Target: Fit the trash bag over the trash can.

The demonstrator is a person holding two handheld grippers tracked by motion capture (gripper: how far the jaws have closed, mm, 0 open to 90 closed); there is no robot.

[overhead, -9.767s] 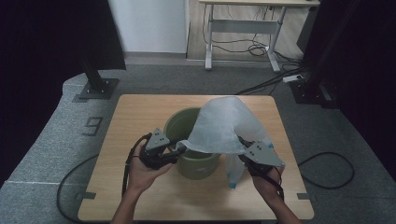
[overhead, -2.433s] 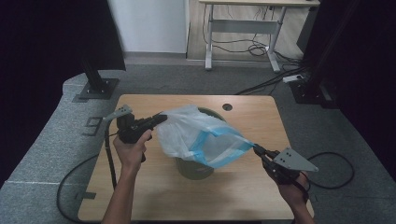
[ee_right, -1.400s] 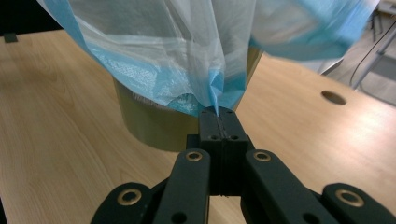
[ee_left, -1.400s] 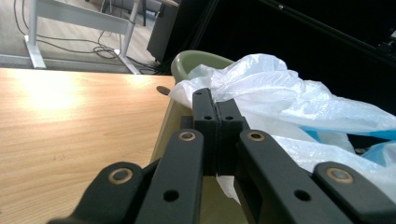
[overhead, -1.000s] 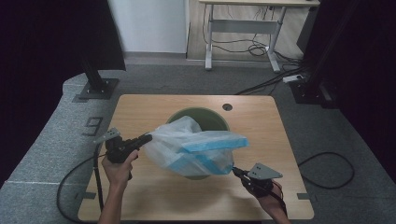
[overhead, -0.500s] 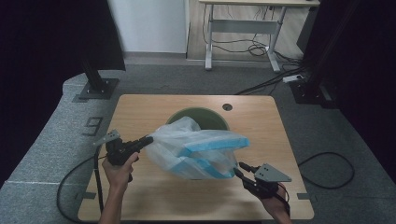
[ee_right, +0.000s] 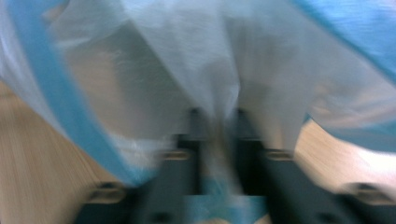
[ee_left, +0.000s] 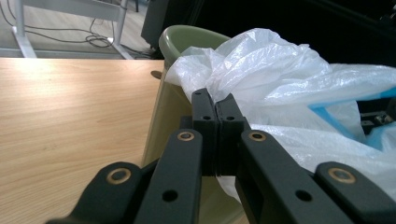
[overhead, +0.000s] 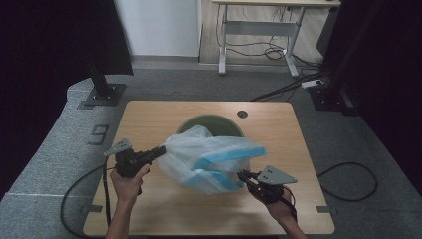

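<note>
Both are stretching the translucent bin liner (overhead: 211, 162) above the green bin (overhead: 211, 124), probably to line it; left hand-held gripper (overhead: 161, 150) is pinching its edge shut; right hand-held gripper (overhead: 242, 175), blurred, seemingly is clamping plastic too.

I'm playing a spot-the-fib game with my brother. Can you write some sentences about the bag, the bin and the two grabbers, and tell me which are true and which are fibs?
1. The left gripper is shut on the plastic bag. True.
2. The green bin lies tipped over on its side. False: it stands upright on the wooden table, mouth up.
3. The bag is stretched between both grippers, with the right gripper pinching its other side. True.
4. The bag is black with red stripes. False: it is see-through white with blue bands.
5. The bag lies folded flat on the table beside the bin. False: it is held up, spread over the front of the bin.
</note>
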